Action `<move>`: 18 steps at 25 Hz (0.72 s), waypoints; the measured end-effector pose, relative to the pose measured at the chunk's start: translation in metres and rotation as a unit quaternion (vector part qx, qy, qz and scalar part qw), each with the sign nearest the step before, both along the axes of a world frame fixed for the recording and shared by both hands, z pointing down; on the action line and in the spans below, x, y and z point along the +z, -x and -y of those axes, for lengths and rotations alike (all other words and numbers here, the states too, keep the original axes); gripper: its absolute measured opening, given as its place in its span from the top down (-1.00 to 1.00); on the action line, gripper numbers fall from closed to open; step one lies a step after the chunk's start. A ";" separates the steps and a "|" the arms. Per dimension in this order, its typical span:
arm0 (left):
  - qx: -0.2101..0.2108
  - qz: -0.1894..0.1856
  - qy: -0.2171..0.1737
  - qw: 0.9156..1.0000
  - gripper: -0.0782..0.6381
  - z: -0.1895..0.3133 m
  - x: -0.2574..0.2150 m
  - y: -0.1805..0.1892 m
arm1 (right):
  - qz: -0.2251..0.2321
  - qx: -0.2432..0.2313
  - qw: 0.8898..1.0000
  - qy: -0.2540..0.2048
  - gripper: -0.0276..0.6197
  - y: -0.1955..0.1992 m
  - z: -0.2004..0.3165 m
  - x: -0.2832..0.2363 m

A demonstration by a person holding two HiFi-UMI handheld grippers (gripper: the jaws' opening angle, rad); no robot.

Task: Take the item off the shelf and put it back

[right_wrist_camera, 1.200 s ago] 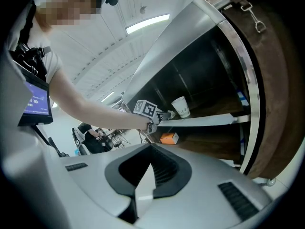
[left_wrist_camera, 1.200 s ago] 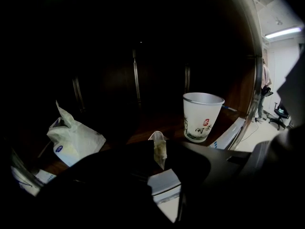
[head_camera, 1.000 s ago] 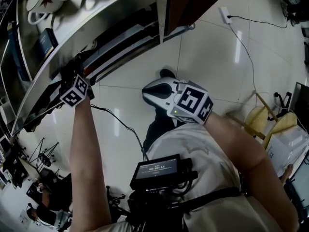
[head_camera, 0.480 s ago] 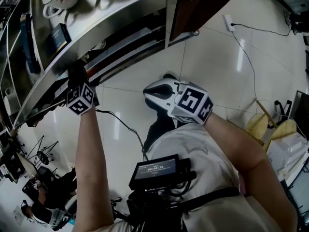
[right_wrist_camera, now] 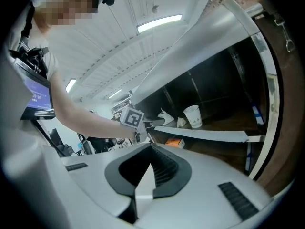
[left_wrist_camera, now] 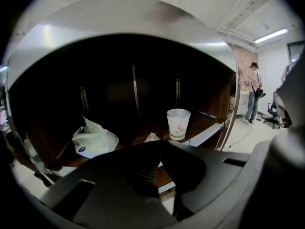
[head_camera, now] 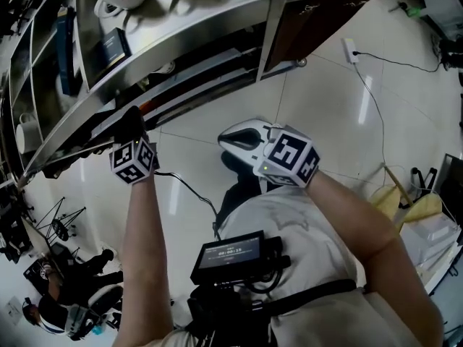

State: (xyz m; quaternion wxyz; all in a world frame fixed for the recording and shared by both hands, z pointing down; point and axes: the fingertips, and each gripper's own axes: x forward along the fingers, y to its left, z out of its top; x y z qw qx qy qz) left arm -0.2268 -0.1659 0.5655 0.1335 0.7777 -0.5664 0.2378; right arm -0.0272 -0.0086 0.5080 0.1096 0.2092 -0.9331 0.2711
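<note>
Nothing could be read for certain: the chest screen (head_camera: 230, 251) showed a row of digits too small to make out, and the paper cup (left_wrist_camera: 178, 124) bore a small reddish print, perhaps characters.

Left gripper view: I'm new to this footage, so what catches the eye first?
A white cup stands upright on the dark shelf, right of centre. A crumpled white bag lies to its left. The left gripper fills the foreground, its jaws shut with nothing between them.
</note>
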 end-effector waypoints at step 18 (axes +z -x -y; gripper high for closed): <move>0.077 -0.079 -0.049 0.993 0.76 -0.092 -0.093 -0.025 | 0.009 -0.050 0.997 -0.061 0.90 0.033 0.019 -0.046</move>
